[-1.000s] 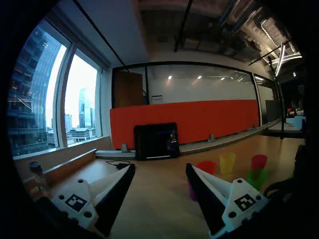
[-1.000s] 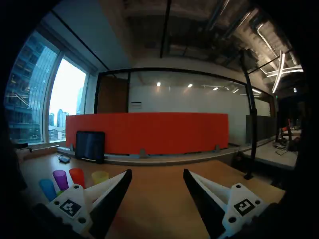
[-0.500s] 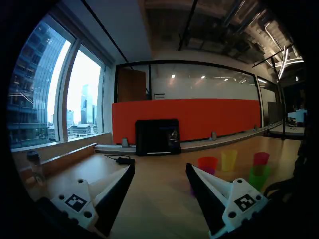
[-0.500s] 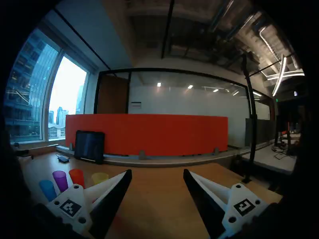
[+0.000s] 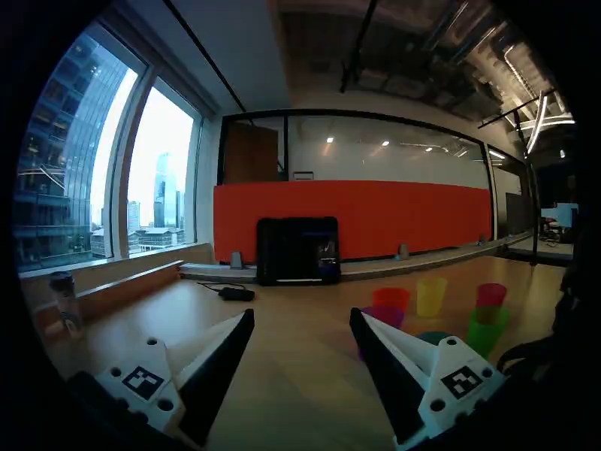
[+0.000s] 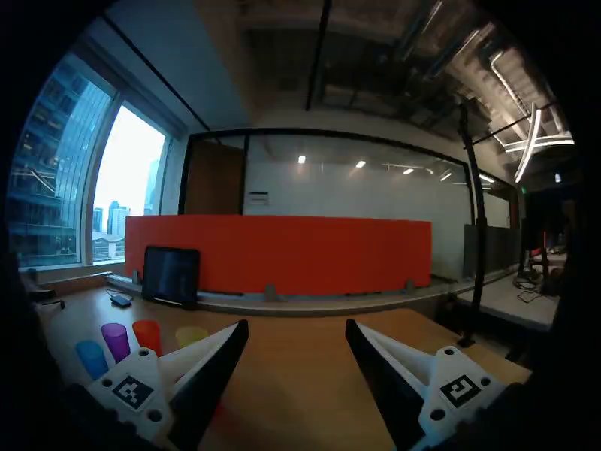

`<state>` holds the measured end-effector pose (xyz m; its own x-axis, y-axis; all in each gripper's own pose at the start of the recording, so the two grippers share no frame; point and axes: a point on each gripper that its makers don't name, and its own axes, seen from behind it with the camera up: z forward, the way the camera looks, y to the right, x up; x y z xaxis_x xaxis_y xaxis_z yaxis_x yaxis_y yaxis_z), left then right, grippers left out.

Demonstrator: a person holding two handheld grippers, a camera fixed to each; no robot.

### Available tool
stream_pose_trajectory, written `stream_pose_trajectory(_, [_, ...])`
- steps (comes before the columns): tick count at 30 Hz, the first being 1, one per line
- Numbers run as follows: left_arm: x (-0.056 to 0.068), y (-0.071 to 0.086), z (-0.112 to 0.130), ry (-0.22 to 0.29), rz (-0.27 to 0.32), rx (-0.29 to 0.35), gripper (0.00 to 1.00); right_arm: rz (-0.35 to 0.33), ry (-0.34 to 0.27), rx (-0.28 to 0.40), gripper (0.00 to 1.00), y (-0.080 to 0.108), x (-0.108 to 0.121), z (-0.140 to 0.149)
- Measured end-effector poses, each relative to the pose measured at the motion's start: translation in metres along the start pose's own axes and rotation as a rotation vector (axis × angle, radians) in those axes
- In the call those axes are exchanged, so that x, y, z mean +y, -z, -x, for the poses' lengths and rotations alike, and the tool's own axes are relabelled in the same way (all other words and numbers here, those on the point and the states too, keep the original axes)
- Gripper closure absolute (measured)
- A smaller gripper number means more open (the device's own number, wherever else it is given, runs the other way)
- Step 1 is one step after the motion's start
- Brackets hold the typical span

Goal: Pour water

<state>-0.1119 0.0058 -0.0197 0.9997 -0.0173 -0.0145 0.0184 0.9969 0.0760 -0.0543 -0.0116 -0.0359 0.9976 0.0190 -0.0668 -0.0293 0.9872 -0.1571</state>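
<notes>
Two tools spread wide over the wooden desk (image 5: 300, 391), both empty.
In the left gripper view, the left tool (image 5: 300, 312) hovers with coloured plastic cups (image 5: 430, 295) standing at 3 o'clock and a capped bottle (image 5: 64, 302) at 9 o'clock under the window (image 5: 158, 180). In the right gripper view, the right tool (image 6: 295, 323) has cups at 8 o'clock.

Open tabletop (image 5: 300, 368) ahead; cup cluster (image 5: 430, 295) to one side
</notes>
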Motion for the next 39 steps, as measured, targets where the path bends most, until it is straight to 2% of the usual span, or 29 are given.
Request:
stream_pose_trajectory(9, [0.0008,-0.0007,0.0075,0.019,0.006,-0.014,0.06,-0.001,0.004,0.000,0.00,0.0009,0.0008,-0.0020])
stream_pose_trajectory(27, [0.0012,0.0013,0.0082,0.018,0.012,-0.016,0.06,-0.001,-0.002,-0.002,0.00,0.0017,0.0018,0.0012])
stream_pose_trajectory(39, [0.0009,0.0011,0.0082,0.017,0.013,-0.018,0.04,-0.012,0.011,0.023,0.00,0.0037,0.0038,-0.0010])
